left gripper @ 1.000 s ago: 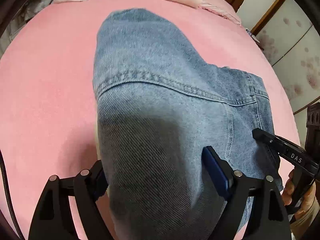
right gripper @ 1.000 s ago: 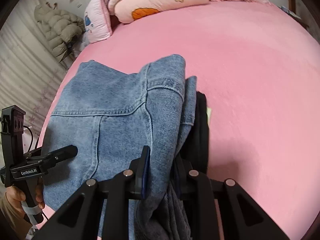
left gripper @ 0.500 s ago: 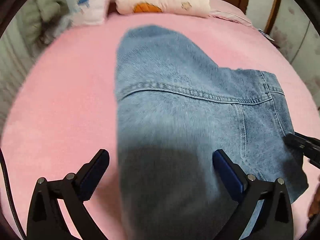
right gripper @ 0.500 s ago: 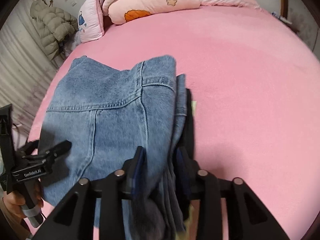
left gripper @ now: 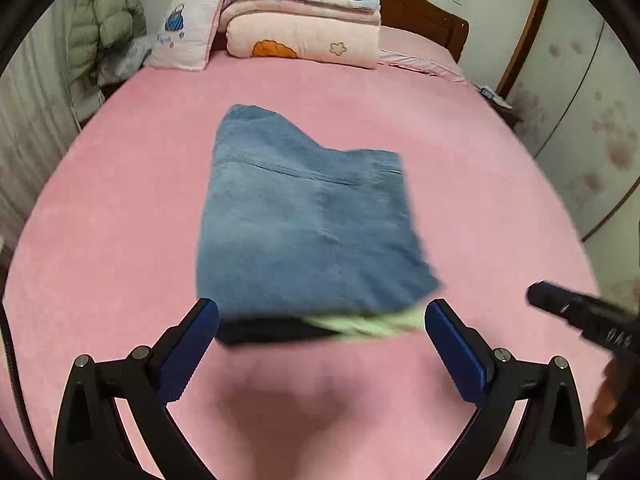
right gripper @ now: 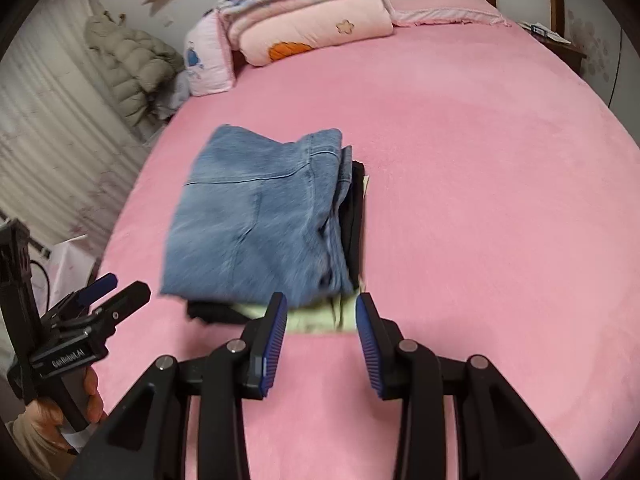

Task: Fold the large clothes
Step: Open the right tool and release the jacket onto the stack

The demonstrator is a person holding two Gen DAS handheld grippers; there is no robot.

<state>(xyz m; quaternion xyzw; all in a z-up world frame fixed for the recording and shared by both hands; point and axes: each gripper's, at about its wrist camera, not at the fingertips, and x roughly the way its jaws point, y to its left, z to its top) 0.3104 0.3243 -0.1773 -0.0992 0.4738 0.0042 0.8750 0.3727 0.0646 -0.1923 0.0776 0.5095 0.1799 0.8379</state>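
Far left, right-wrist view: a padded olive jacket [right gripper: 136, 68] hangs against a pale ribbed wall; the same jacket [left gripper: 106, 28] appears at the upper left of the left-wrist view.

Near left: the left gripper [right gripper: 116, 292] seen from the side, held in the person's left hand [right gripper: 48, 412], with its blue-padded fingers spread apart and nothing between them. It is clear of the cloth, just left of the stack's near corner. In its own view the left gripper [left gripper: 322, 336] stands released, jaws wide, the two blue pads [left gripper: 188, 348] flanking the near edge of the stack without touching it.

Centre: the folded jeans [right gripper: 260, 220] lie flat on the pink bedsheet [right gripper: 480, 200], topmost in a small stack. Beneath them a black garment [right gripper: 356, 216] shows along the right and near edges, and a pale green garment [right gripper: 320, 316] protrudes at the near edge. In the left-wrist view the jeans [left gripper: 304, 224] sit mid-bed, with the black garment [left gripper: 272, 330] and pale green garment [left gripper: 372, 324] as a blurred band below them.

Centre right: the right gripper [right gripper: 322, 324] is open to a moderate width and holds nothing; its pads [right gripper: 276, 336] lie just short of the green edge. Whether they touch it cannot be told.

Far: folded quilts [left gripper: 304, 28] and a pillow [left gripper: 182, 36] against the wooden headboard [left gripper: 424, 20].

Right: the right gripper [left gripper: 580, 316], blurred, is near the bed's right side.
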